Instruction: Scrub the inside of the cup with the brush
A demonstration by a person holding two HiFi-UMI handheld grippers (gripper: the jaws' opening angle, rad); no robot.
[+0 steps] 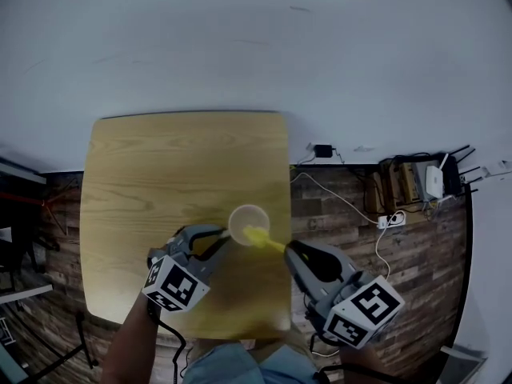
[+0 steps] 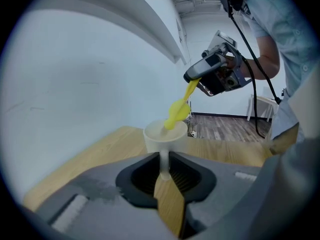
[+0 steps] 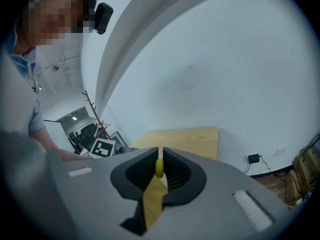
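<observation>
A white cup [image 1: 249,223] stands on the wooden table [image 1: 160,174] near its front right part. My left gripper [image 1: 222,238] is shut on the cup's thin handle [image 2: 163,165], which stands pinched between the two dark pads. A yellow brush [image 1: 262,238] slants from the right down into the cup's mouth; its head [image 2: 178,112] sits at the rim of the cup [image 2: 161,138]. My right gripper [image 1: 290,250] is shut on the brush's yellow handle [image 3: 159,168], and it hangs above and behind the cup in the left gripper view [image 2: 194,76].
The table's right edge [image 1: 289,214] runs just right of the cup, with wood floor beyond. A power strip [image 1: 390,220], cables and a white router [image 1: 434,181] lie by the wall at right. A dark rack [image 1: 20,214] stands off the left edge.
</observation>
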